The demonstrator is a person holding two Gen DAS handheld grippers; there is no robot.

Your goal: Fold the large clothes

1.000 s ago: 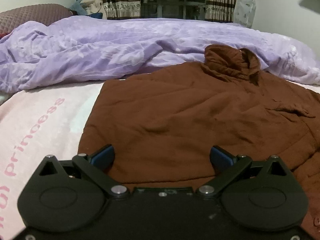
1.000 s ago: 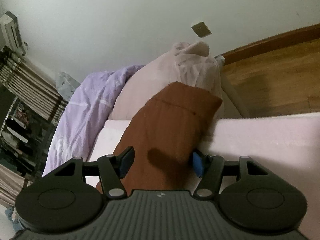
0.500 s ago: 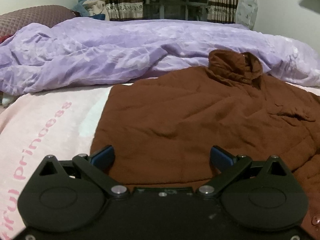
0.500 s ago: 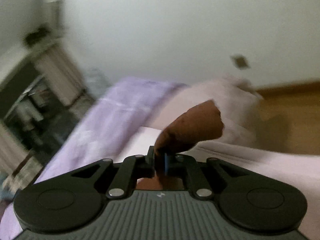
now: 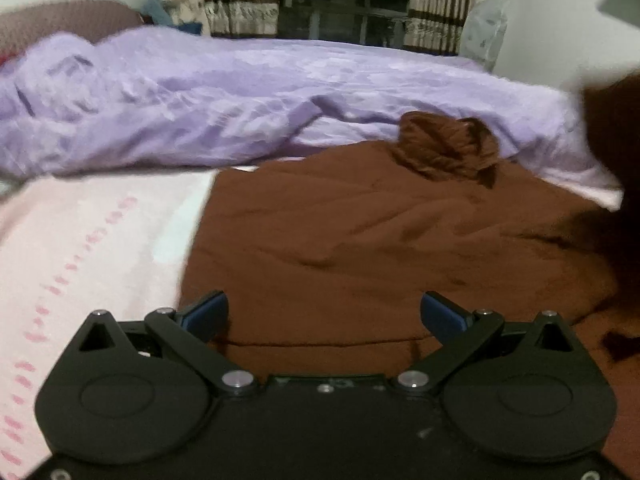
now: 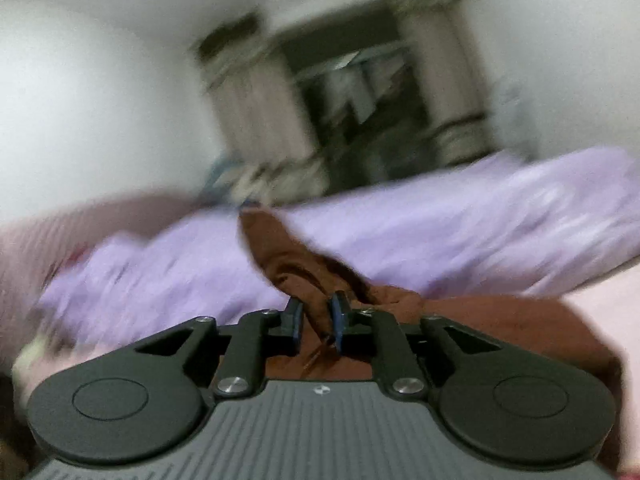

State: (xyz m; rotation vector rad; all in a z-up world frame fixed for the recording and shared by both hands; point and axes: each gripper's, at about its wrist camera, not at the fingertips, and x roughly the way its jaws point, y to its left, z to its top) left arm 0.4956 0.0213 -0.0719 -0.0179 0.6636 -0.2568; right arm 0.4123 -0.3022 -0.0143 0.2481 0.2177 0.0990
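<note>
Right gripper (image 6: pixel 316 322) jaws easing apart, brown fleece garment's sleeve (image 6: pixel 288 256) between them. Left gripper (image 5: pixel 324 316) spread wide, empty, above garment body. Best laid flat across, smoothed.

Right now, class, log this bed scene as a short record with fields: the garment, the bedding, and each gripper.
garment: brown hooded top, body spread flat on the bed, hood bunched at the far end
sleeve: brown sleeve raised off the bed
bedding: purple duvet crumpled behind the garment; pink sheet under it
left gripper: jaws wide apart, empty, above the hem
right gripper: jaws opening, sleeve cloth between them
image quality: right wrist view is motion-blurred
</note>
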